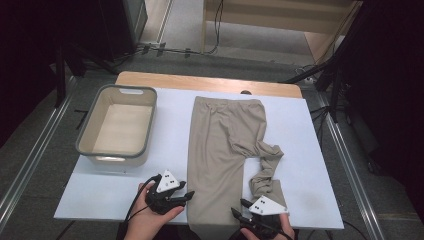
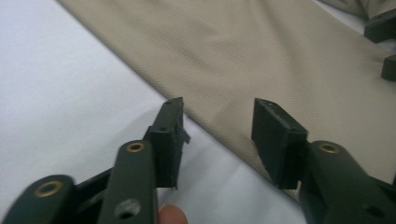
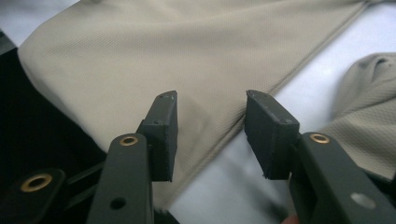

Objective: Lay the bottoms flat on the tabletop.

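A pair of beige trousers lies on the white table, waist at the far end. One leg lies flat toward me; the other leg is twisted and bunched to its right. My left gripper sits at the flat leg's left edge near the hem, open, its jaws straddling the fabric edge without pressing on it. My right gripper is at the same leg's right side near the table's front edge, open above the cloth's seam. The cloth is loose between both pairs of jaws.
An empty grey basket stands on the table's left half. The hem of the flat leg reaches the front edge of the table. Cables and black stand legs lie on the floor beyond the table.
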A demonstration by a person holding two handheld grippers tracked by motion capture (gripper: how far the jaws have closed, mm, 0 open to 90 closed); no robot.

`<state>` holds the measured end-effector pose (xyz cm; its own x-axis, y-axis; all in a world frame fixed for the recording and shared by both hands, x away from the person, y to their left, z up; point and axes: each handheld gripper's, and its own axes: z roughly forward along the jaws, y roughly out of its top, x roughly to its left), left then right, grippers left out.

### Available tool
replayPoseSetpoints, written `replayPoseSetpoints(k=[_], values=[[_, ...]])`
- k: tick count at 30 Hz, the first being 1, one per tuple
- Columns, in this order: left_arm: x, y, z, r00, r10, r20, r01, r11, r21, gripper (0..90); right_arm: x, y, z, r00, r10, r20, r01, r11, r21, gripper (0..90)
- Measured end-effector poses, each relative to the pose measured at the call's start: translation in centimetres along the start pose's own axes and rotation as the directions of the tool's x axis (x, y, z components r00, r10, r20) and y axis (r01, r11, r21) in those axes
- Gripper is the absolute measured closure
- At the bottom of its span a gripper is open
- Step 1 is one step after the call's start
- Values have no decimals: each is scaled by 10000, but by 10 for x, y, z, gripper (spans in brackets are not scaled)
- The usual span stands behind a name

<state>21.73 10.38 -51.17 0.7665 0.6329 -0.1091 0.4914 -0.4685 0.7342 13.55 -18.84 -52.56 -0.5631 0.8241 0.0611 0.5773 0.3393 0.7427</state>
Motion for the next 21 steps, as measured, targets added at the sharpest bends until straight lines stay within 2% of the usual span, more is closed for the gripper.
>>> replayPoseSetpoints(k=[1, 3, 5, 7, 8, 10, 14, 17, 19, 21], values=[[-4, 0, 1, 9993, 273, -256, -273, 9996, 29, 574, 1, -1, 0, 9999, 45, 151, -44, 10000, -54, 593], [-9, 1, 2, 9962, 578, -653, -573, 9983, 102, 660, 1, -1, 0, 9995, 235, 194, -234, 9997, -64, 711], [-10, 2, 3, 9975, 483, -519, -476, 9988, 145, 754, -1, -1, -1, 9985, 553, 36, -553, 9985, -55, 810], [-8, 2, 3, 9999, 154, -15, -154, 9996, 219, 895, -4, -2, -2, 9952, 915, -343, -918, 9958, -45, 861], [-6, 2, 2, 10000, 65, 72, -67, 9997, 219, 900, -5, -2, -2, 9937, 1035, -428, -1037, 9946, -15, 865], [0, 3, -2, 9977, -211, 644, 188, 9992, 352, 900, -4, -2, -3, 9915, 1146, -624, -1144, 9934, 59, 869], [12, 4, -18, 9957, -467, 803, 466, 9989, 33, 900, 1, -3, -6, 9887, 1195, -908, -1194, 9928, 69, 870], [19, 3, -25, 9967, -451, 680, 460, 9989, -117, 900, 8, 0, -8, 9895, 875, -1152, -914, 9954, -293, 870], [24, 1, -28, 9959, -516, 742, 523, 9986, -71, 900, 12, 2, -8, 9924, 673, -1030, -729, 9960, -514, 868], [27, -2, -27, 9953, -486, 834, 475, 9987, 159, 900, 14, 2, -6, 9918, 645, -1105, -683, 9972, -305, 865]])
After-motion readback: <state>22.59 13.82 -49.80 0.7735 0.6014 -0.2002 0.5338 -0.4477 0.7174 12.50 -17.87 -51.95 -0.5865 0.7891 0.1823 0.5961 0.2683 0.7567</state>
